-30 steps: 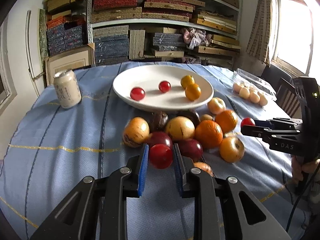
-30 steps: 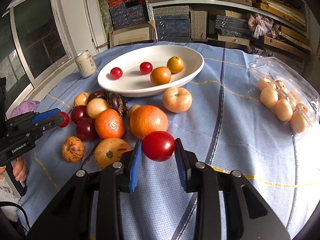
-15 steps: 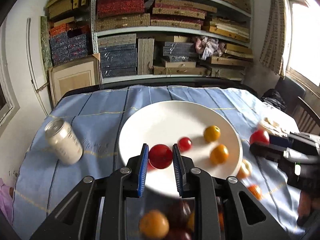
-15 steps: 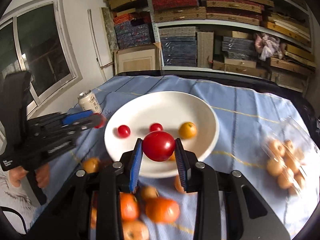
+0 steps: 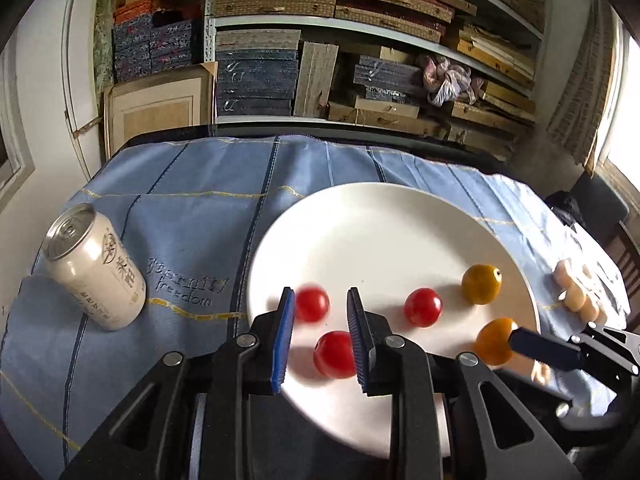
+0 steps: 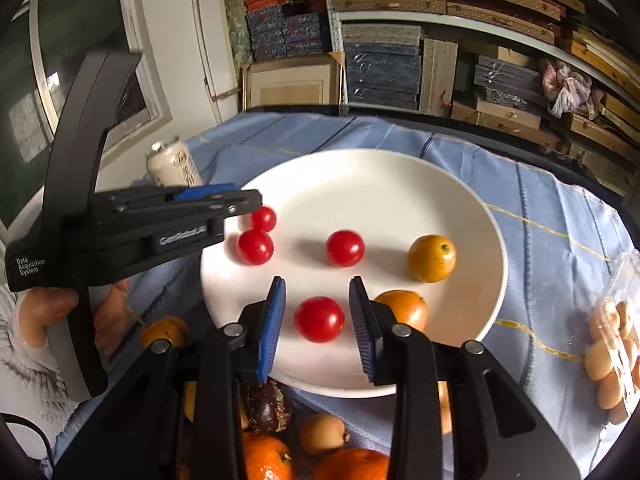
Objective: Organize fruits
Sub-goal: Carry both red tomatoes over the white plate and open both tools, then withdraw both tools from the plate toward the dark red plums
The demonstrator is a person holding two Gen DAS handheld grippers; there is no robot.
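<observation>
Fruits off the plate (image 6: 266,462) sit at the bottom of the right wrist frame: oranges, a dark fruit (image 6: 268,404) and a small tan fruit (image 6: 322,434), on the blue cloth (image 6: 560,208) short of the near rim. These are still to move, and more may be hidden under the fingers.

Right gripper (image 6: 317,282), lower centre: jaws parted only a little. Its red fruit (image 6: 319,319) is between the pads with a thin gap on each side. Looks dropped on the plate, not clamped.

Left gripper (image 5: 320,292), lower centre of its own view: jaws opening. Its second red fruit (image 5: 334,354) sits low between the pads, overlapped by the right-hand pad. Reads as released, contact uncertain.

White plate (image 6: 360,176), mid-frame, holds four red fruits and two orange-yellow fruits (image 6: 432,258).

Judgement: this drop is basically done and the task is well under half finished.

Further back: drink can (image 5: 94,276) at the left edge, clear pack of pale round items (image 6: 608,352) at the right edge, both untouched. Shelves (image 5: 360,20) fill the top of the frame.
</observation>
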